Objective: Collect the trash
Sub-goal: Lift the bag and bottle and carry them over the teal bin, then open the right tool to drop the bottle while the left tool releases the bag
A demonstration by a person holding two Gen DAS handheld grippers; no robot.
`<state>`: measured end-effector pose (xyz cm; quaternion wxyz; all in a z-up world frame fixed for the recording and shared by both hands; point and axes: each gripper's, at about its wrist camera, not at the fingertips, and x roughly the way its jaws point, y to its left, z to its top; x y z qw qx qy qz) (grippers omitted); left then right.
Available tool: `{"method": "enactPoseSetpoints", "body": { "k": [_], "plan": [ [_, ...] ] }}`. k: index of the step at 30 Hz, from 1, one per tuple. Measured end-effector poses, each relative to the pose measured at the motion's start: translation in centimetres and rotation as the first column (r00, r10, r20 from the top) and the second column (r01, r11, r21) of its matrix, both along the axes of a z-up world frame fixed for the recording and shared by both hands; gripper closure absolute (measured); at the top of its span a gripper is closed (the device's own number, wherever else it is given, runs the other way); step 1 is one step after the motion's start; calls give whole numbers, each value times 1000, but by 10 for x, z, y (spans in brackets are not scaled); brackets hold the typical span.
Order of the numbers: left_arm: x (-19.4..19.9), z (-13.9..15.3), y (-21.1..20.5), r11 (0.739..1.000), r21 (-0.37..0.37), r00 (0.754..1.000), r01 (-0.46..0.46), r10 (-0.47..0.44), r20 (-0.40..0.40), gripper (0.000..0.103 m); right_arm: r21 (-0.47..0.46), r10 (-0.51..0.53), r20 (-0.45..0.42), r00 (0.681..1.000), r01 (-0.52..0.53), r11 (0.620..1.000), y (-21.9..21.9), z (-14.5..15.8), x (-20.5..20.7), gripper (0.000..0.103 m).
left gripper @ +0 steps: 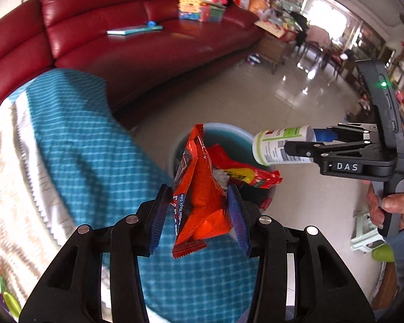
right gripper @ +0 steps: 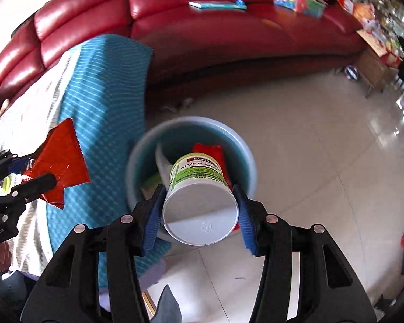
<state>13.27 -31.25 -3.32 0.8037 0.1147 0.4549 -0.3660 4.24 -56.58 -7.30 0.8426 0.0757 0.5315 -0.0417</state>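
Your left hand-held gripper has its blue ribbed pads partly closed on a crinkled orange foil snack wrapper, which stands up between them with its serrated end hanging below. The wrapper sits over the near edge of the round pale-blue plastic bin on the glossy tiled floor.

Your right hand-held gripper is clamped narrowly on a white cylindrical plastic bottle with a green label. Its flat base faces the camera and its far end points down toward the bin's mouth. In the left wrist view the same bottle lies level in the jaws, just above the bin's right rim.

Inside the bin lies a red and yellow wrapper with other scraps, some hanging over the rim.

A blue checked cloth drapes beside the bin on its left, touching or nearly touching its wall. A dark red leather sofa runs behind.
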Motion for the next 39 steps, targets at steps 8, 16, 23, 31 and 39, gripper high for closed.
{"method": "enactPoseSetpoints", "body": {
  "k": [8, 16, 23, 31, 39],
  "plan": [
    [8, -20, -39, 1000, 14, 999, 21, -20, -50, 58, 18, 7, -57, 998, -6, 1000, -16, -28, 6, 55],
    [17, -40, -53, 1000, 14, 995, 19, -18, -94, 58, 25, 8, -63, 998, -6, 1000, -17, -34, 20, 54],
    [23, -50, -61, 999, 21, 993, 47, -44, -108, 58, 9, -13, -85, 996, 14, 1000, -24, -32, 21, 27],
    [26, -64, -84, 996, 37, 989, 87, -82, -122, 57, -31, -79, -106, 991, 76, 997, -46, -27, 12, 21],
    [27, -73, -94, 994, 74, 994, 76, -70, -84, 23, -55, -120, -112, 986, 114, 992, -59, -23, 5, 21]
  ]
}}
